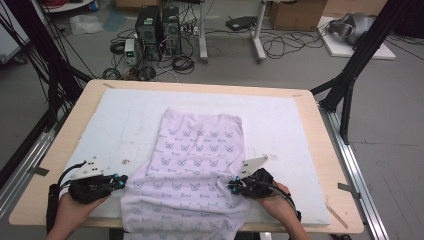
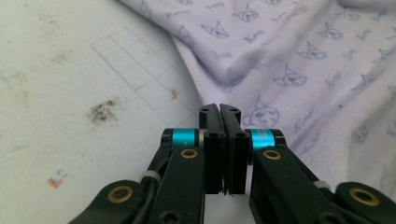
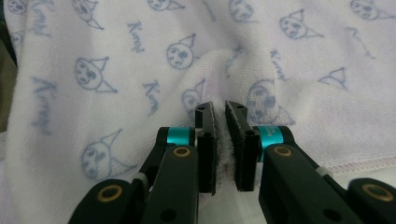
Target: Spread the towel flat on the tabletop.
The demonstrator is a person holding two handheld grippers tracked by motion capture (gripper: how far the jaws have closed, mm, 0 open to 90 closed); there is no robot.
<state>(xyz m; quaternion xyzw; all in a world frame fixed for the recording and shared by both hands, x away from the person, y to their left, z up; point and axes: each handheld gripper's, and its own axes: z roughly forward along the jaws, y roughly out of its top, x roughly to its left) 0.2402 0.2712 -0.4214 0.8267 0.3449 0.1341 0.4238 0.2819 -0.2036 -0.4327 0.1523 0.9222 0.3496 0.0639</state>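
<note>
Pinching a fold of the purple towel [image 3: 140,70], the right gripper [image 3: 219,112] (fingers closed on cloth) sat opposite the left gripper [image 2: 219,109], fingers closed on nothing, beside the towel's edge on the surface [image 1: 300,125].

Soft fleecy cloth towel [image 1: 192,165], matt stained foam mat [image 1: 115,125]

From my seat the light is even and soft from overhead, with only faint shadows under the towel [image 1: 192,165] folds and no glare. The high view is slightly grainy and bends at its edges. Both gripper views blur close to the jaws; cloth beyond them is sharper.
</note>
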